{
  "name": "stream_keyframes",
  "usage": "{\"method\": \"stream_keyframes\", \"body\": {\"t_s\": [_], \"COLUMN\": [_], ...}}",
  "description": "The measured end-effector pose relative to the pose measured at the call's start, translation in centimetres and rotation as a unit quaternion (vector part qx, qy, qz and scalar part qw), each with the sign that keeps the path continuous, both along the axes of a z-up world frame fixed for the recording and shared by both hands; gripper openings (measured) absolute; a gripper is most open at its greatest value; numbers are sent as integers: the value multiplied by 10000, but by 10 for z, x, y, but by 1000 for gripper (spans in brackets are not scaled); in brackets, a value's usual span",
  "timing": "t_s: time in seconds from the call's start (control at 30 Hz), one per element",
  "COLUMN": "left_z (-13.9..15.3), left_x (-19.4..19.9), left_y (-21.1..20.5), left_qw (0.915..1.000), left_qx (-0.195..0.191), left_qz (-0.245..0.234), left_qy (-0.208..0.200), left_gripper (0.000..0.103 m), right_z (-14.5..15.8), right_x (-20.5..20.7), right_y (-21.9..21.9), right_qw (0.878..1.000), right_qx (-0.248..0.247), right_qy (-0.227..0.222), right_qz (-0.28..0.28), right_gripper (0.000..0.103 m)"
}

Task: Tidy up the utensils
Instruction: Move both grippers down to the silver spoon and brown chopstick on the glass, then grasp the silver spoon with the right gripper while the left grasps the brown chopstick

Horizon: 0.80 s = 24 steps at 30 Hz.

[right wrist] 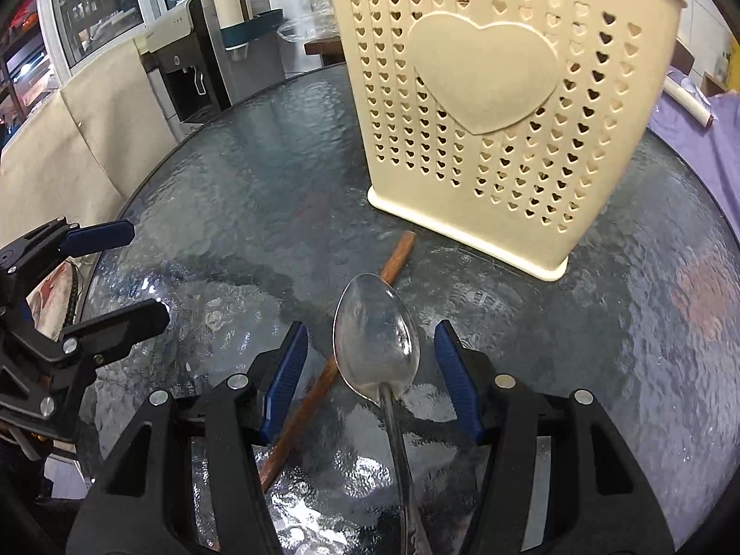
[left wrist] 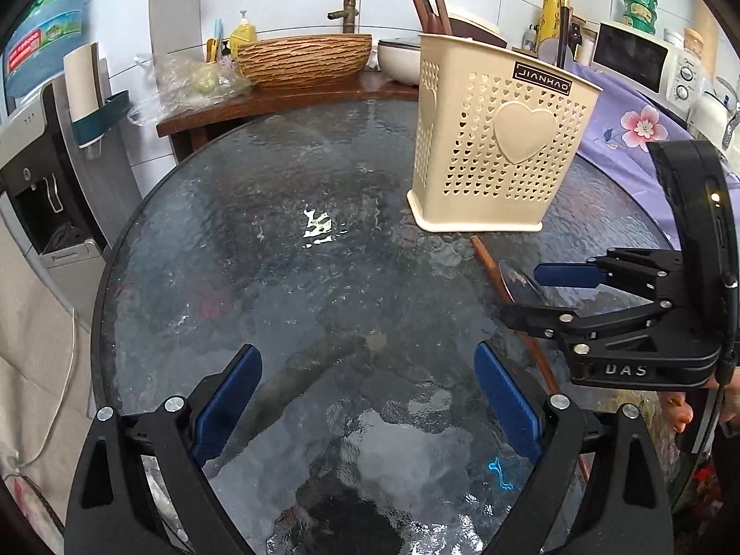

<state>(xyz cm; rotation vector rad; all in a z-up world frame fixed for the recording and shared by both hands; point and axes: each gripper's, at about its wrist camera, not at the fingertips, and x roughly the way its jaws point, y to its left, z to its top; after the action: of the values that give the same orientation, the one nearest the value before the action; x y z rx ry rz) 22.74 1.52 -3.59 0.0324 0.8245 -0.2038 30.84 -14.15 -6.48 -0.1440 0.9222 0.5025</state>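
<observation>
1. Nearest to the right wrist camera is the right gripper (right wrist: 370,370), black with blue finger pads (right wrist: 286,372). Its jaws stand apart, and they close on nothing.
2. Between these jaws lies the shiny metal spoon (right wrist: 377,351), bowl facing up on the table. The pads stand on both sides of the bowl but do not touch it.
3. A long brown wooden chopstick (right wrist: 319,386) lies across the glass and passes under the spoon bowl; its far end is just beside the holder.
4. The cream plastic utensil holder with heart-shaped holes (right wrist: 499,106) stands upright behind the spoon. It has one big raised heart and a black label that reads "JIANHAO".
5. All stands on the round dark table of rippled glass (right wrist: 222,194).
6. The left gripper (left wrist: 367,409) is also spread open with nothing inside, above bare glass, well apart from the spoon.
7. In the left wrist view the right gripper body shows the letters "DAS".
8. Brown wooden utensils (left wrist: 428,0) stick up from the holder.
</observation>
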Motion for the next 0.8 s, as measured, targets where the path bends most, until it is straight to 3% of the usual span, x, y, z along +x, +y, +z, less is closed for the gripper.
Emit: {"method": "stream_keyframes", "body": {"t_s": [0.27, 0.47, 0.7, 0.8], "left_z": [0, 0, 0, -2], "left_x": [4, 6, 13, 22], "left_y": [-1, -9, -28, -41], "left_qw": [10000, 9999, 9990, 9971], "left_qx": [-28, 53, -71, -275], "left_qz": [-26, -83, -356, -522], "left_qy": [34, 35, 243, 472], "left_gripper": [90, 90, 73, 61], "right_z": [0, 1, 21, 28], "right_x": [10, 12, 5, 4], "right_y": [9, 10, -26, -43], "right_qw": [9996, 9996, 9978, 9950], "right_qx": [-253, -236, 290, 393], "right_qy": [-47, -55, -258, -262], "right_qz": [135, 110, -537, -875], "right_gripper": [39, 38, 38, 38]}}
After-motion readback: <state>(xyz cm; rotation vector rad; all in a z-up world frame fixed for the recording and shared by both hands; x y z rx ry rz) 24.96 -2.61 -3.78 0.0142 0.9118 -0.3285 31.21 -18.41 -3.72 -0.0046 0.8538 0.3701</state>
